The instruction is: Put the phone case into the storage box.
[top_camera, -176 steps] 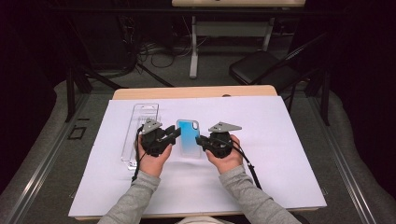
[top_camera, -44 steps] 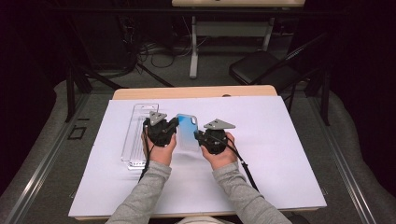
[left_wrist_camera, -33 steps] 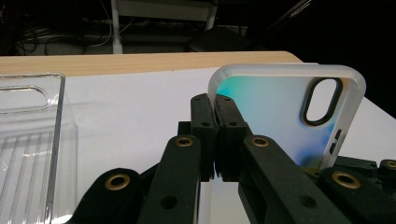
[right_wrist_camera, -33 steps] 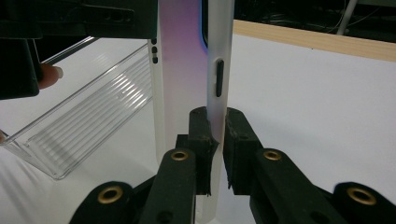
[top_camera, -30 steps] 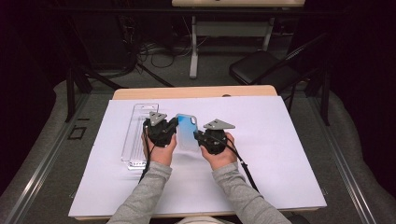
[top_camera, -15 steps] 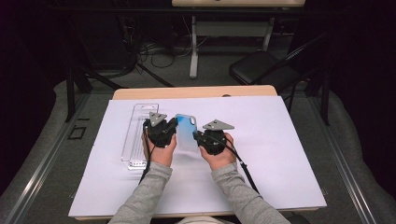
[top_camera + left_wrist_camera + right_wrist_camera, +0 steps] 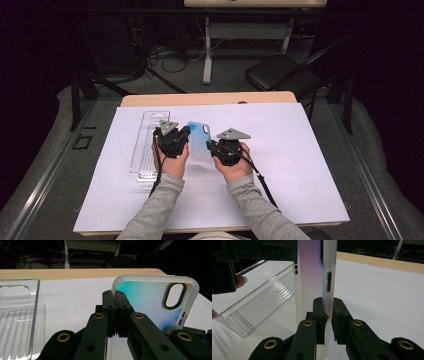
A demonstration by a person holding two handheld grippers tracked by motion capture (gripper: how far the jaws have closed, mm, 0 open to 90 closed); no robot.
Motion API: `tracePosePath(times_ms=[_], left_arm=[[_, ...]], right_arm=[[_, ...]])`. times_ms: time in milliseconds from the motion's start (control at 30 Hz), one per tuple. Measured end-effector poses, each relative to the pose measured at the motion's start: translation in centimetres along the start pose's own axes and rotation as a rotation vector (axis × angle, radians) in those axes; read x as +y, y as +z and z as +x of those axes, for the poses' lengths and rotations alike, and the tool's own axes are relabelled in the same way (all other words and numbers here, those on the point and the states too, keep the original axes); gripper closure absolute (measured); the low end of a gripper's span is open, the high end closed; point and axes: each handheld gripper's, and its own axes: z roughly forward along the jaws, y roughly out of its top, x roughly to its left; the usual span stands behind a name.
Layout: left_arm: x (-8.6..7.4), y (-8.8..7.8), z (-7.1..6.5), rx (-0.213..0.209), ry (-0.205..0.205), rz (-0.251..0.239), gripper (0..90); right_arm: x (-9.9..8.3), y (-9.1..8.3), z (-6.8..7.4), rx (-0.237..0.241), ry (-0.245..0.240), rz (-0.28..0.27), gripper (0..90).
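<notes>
A phone case with a blue-to-teal back and a frosted white rim is held a little above the white sheet between the two grippers. My left gripper is shut on its left rim; in the left gripper view the jaws pinch the rim of the case, with the black-ringed camera cutout at the right. My right gripper is shut on the opposite side wall. In the right gripper view the case stands edge-on between the fingertips, with button slots showing.
A clear plastic packaging tray lies on the white sheet left of the left hand, seen again as the ribbed tray and tray. The wooden table edge runs behind. A dark chair and cables stand on the floor beyond.
Since the earliest frame both hands have shifted slightly toward the far side, and the case now sits between them. Over the last second nothing visibly moves.
</notes>
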Motion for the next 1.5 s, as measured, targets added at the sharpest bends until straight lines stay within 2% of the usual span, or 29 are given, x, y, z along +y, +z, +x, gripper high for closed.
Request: tracePosePath(times_ms=[433,633,900,1033,1167,1500], left_arm=[[0.1,0.0,0.2,0.002,-0.005,-0.003,89.0],[0.3,-0.1,0.5,0.010,-0.011,-0.008,89.0],[0.4,-0.2,0.7,0.017,-0.011,-0.015,89.0],[0.5,-0.4,1.0,0.024,-0.010,-0.023,89.0],[0.7,-0.6,1.2,0.034,-0.007,-0.038,89.1],[1.7,-1.1,1.9,0.068,-0.011,-0.058,89.0]], right_arm=[[0.1,0.0,0.0,0.018,0.008,-0.005,81.1],[0.1,0.0,0.0,0.044,0.027,-0.015,70.8],[0.0,0.1,0.2,0.050,0.014,-0.034,58.9],[0.0,0.1,0.4,0.054,-0.016,-0.043,49.1],[0.1,-0.1,0.6,0.059,-0.044,-0.049,44.3],[0.2,-0.8,0.8,0.081,-0.099,-0.047,39.0]])
